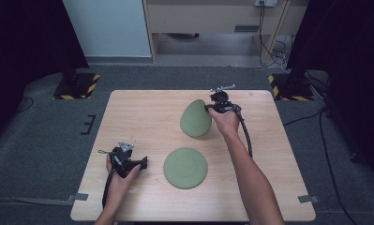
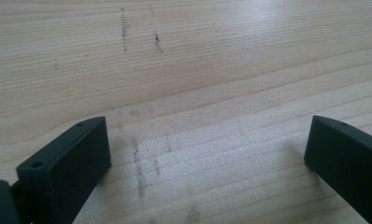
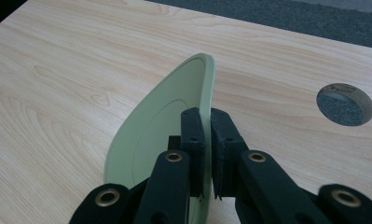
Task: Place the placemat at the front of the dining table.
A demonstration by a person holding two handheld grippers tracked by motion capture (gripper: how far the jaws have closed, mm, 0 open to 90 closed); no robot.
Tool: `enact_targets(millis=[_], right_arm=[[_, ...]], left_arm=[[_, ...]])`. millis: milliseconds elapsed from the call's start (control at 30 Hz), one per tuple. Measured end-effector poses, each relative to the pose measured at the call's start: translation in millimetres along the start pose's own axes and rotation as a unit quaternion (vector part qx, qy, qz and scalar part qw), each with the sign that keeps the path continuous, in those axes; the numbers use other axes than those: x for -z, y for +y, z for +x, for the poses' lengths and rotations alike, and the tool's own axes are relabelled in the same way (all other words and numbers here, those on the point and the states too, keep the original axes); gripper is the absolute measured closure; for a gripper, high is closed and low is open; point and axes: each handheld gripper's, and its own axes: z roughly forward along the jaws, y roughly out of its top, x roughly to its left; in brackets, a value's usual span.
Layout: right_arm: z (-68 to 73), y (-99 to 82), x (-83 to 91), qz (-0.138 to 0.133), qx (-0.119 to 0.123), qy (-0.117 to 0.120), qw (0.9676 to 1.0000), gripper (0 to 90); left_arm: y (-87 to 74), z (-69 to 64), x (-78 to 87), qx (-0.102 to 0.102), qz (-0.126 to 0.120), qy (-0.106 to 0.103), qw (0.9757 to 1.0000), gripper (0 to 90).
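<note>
Between the jaws of the right gripper [image 3: 207, 154]: a green plate [image 3: 155, 135], pinched at its rim, tilted.
The left gripper [image 2: 207, 154] stands wide open over bare table [image 2: 211, 70]; a second green plate [image 1: 185, 168] lies flat beside it.

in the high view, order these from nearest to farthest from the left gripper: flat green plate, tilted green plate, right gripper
Measured from the left gripper, at the table's near left:
1. Flat green plate, lying just to its right, near the table's middle.
2. Tilted green plate, farther back and to the right, held up on edge.
3. Right gripper, beyond that plate's far edge, clamped on its rim.
</note>
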Motion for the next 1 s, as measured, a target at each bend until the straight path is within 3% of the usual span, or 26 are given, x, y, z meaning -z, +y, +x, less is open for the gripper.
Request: enact_targets(millis=[467, 600, 1000], right_arm=[[-23.5, -8.9, -16.9, 0.009, -0.015, 0.001, 0.9998, 85.3], [-34.5, -18.5, -24.1, 0.010, -0.026, 0.008, 0.9996, 85.2], [-58.3, -36.9, -22.0, 0.005, -0.050, 0.011, 0.9987, 84.8]], left_arm=[[-0.3, -1.2, 0.3, 0.003, 0.000, 0.003, 1.0000, 0.0], [-0.3, -1.2, 0.3, 0.003, 0.000, 0.003, 1.0000, 0.0], [-0.4, -1.2, 0.3, 0.003, 0.000, 0.003, 1.0000, 0.0]])
